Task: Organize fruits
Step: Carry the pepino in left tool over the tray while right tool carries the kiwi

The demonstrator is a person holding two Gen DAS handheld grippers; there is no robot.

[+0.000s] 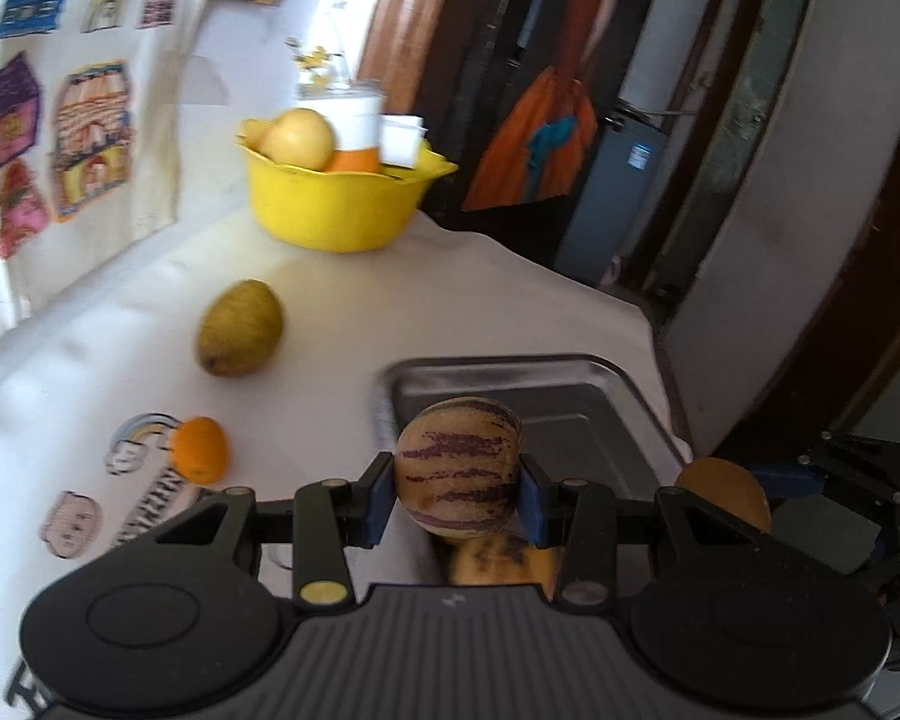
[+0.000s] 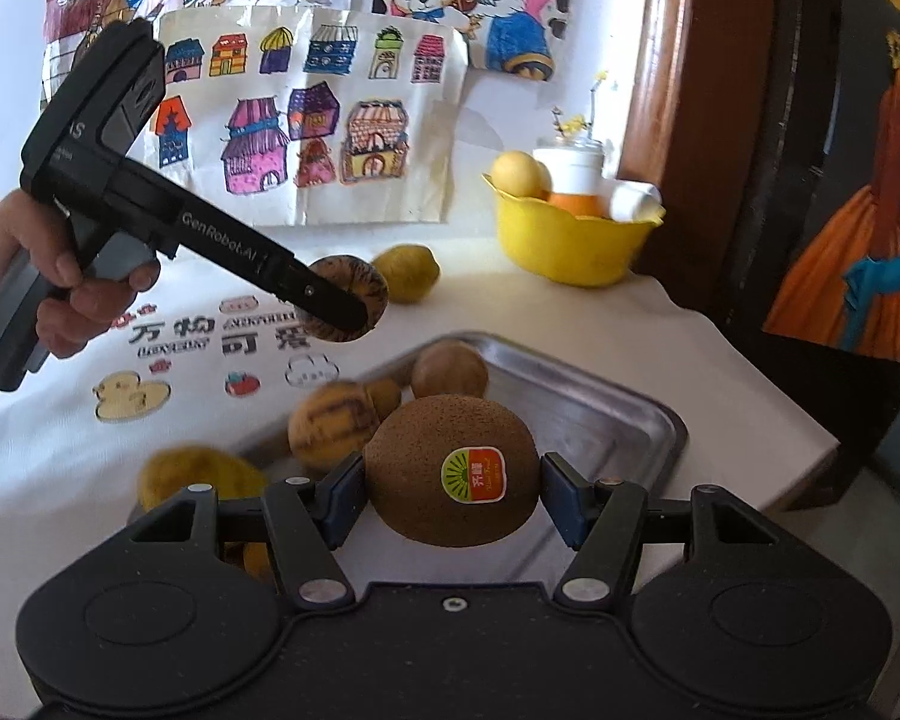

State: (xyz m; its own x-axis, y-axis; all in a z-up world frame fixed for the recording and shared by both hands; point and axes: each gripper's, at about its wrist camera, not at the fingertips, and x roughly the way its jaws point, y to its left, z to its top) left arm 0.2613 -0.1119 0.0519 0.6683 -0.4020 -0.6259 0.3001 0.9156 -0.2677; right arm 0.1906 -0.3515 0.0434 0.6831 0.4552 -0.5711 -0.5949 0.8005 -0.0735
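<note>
My left gripper (image 1: pixel 457 498) is shut on a cream fruit with purple stripes (image 1: pixel 457 462), held above the near end of a metal tray (image 1: pixel 600 414). In the right wrist view the same gripper (image 2: pixel 345 306) comes in from the left, a hand on its grip, with the striped fruit (image 2: pixel 354 288) over the cloth just left of the tray. My right gripper (image 2: pixel 453 498) is shut on a brown kiwi (image 2: pixel 450 468) with a round sticker, above the tray (image 2: pixel 606 414). Three fruits lie in the tray's far left corner, one of them striped (image 2: pixel 330 420).
A yellow bowl (image 2: pixel 570 240) with fruit and white containers stands at the back by the table's corner. A yellow-green lemon (image 1: pixel 240 327) and a small orange (image 1: pixel 201 450) lie on the printed cloth. Another yellow fruit (image 2: pixel 198 474) lies left of the tray. The table edge runs just right of the tray.
</note>
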